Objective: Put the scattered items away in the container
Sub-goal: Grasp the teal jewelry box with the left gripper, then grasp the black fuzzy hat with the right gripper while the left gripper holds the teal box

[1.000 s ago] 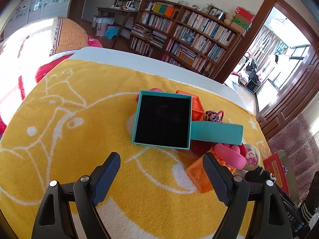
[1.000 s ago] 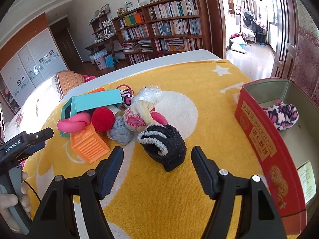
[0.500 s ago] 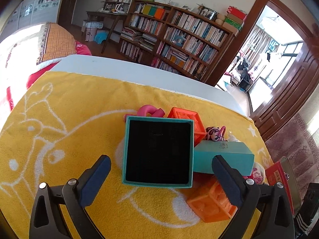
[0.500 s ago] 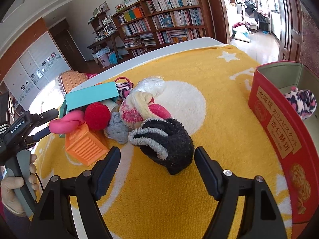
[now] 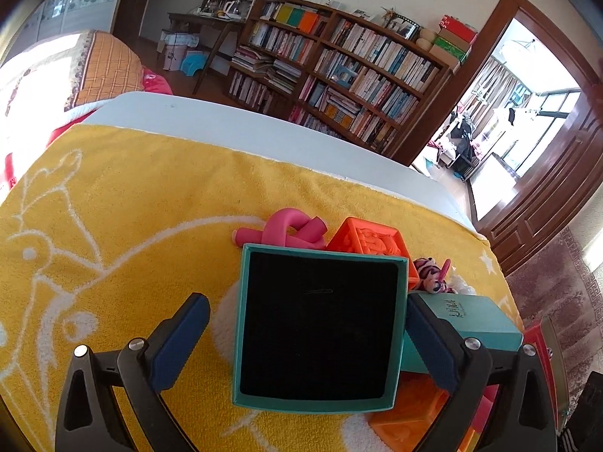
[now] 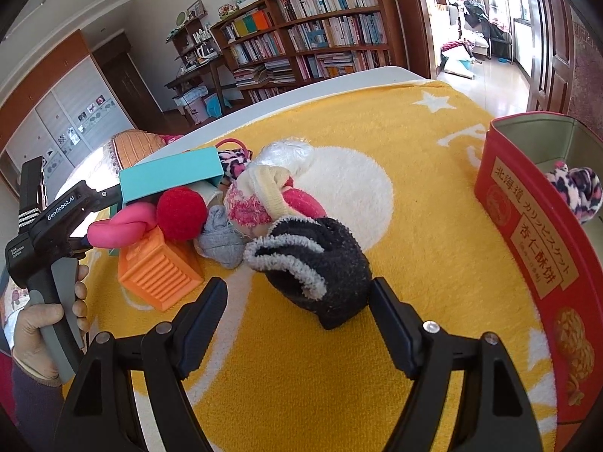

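Yellow blanket [image 5: 143,196] underneath; left gripper [image 5: 307,342] spread wide, straddled teal box [image 5: 318,329], unclamped; right gripper [image 6: 297,310] apart around black sock [image 6: 316,263].

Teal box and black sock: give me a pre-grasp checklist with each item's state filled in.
1. Left claw open wide: ok.
2. Teal box sits between its fingers: ok; the right finger is close to the box wall, contact cannot tell.
3. Right claw open: ok.
4. Black sock lined up ahead of the right claw: ok, not yet between the pads.
5. Red tin open with room: ok; one spotted plush inside.
6. Box free of neighbours: not ok; teal lid and orange block crowd it.
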A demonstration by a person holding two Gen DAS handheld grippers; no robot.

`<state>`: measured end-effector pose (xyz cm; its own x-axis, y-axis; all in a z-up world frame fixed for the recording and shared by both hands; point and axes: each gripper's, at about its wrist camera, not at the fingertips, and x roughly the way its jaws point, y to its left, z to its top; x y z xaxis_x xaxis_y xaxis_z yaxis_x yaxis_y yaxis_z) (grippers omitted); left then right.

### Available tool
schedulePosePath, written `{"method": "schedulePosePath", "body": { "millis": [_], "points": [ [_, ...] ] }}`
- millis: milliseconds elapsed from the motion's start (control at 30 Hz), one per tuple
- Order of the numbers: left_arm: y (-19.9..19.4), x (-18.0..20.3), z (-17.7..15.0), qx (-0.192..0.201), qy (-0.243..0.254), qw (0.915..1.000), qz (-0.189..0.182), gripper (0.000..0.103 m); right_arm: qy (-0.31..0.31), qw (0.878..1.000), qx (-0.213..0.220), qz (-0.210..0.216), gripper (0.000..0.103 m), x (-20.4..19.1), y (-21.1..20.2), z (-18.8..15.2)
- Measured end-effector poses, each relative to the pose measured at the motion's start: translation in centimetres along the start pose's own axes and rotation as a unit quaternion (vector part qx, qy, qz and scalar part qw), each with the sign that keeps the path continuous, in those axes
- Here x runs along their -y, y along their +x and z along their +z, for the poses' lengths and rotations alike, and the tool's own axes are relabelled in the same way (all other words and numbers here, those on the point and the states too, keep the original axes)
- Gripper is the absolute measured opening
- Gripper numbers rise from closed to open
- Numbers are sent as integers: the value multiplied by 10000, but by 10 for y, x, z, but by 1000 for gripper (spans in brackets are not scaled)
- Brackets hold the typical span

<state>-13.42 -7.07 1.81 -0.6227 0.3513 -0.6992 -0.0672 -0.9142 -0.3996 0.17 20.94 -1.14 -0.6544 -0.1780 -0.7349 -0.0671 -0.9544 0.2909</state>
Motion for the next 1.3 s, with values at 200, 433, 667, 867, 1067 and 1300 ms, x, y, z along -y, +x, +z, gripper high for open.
{"method": "schedulePosePath", "body": {
  "millis": [200,433,667,867,1067,1300],
  "points": [
    [14,-4,-1,-174,-131,9997,-87,102,-8,10000,1,-19,81,0,1,0],
    [17,-9,-2,-315,-289,9984,-363,97,-16,10000,-27,-50,81,-1,5,-1],
    [3,-1,-4,-154,-115,9993,-327,86,73,10000,14,-29,81,5,4,-1],
    [-8,-10,-3,-32,-258,9988,-418,85,114,9999,68,-38,81,5,3,-1],
    [-20,-17,-1,78,-400,9978,-529,85,195,9998,85,-35,81,8,4,0],
    [-31,-18,1,171,-463,9966,-662,85,234,9997,111,-25,73,9,3,1]
  ]
}}
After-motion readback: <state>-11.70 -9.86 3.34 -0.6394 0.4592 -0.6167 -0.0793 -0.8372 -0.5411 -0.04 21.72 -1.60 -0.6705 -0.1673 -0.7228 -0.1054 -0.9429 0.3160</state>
